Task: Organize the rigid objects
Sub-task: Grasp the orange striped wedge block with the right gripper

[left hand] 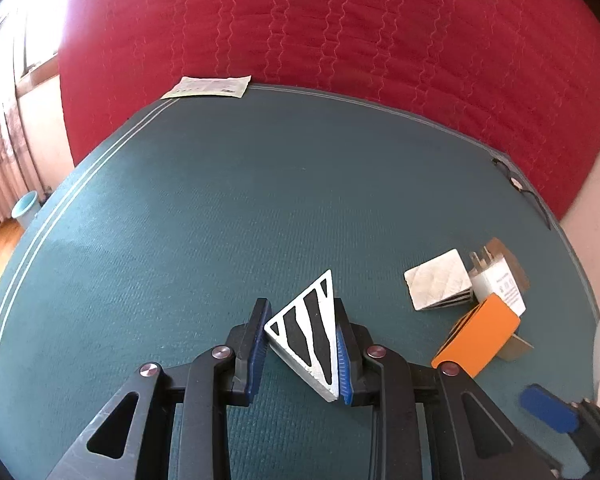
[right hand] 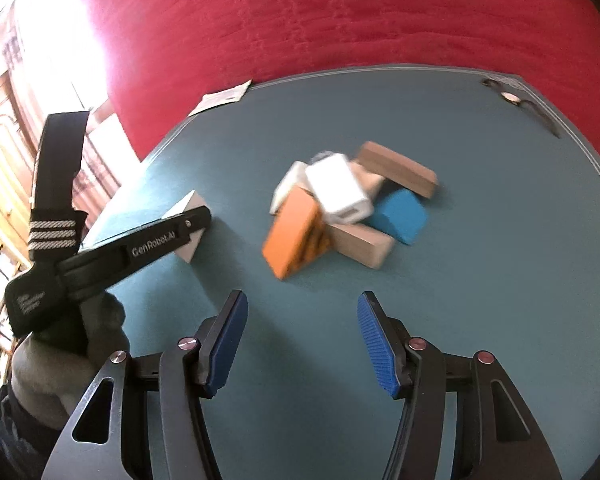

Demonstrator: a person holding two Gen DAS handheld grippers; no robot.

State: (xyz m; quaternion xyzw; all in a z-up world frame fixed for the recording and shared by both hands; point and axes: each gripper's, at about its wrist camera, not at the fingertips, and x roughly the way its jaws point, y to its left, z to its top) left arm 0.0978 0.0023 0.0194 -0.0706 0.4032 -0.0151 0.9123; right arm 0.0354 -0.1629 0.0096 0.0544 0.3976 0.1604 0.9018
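Two grippers work over a teal mat [left hand: 204, 216] that lies against a red quilt [left hand: 340, 32]. The left gripper [left hand: 302, 344] is clenched on a white triangular wedge [left hand: 306, 330] with black stripes, which sits on the mat with one blue pad against its long edge and the other at its corner. The right gripper [right hand: 302, 340] hangs released above the mat, nothing between its blue pads.

Beyond the right gripper, near the middle of the mat, is a loose heap of blocks touching one another: an orange block [right hand: 294, 236] nearest, a white cube [right hand: 338, 190] on top, a blue block [right hand: 400, 216] to the right, a pale wooden block [right hand: 362, 244] in front and a brown one [right hand: 398, 168] at the back. No box or tray shows in either view. A paper slip [left hand: 208, 87] rests at the mat's far edge, against the quilt.
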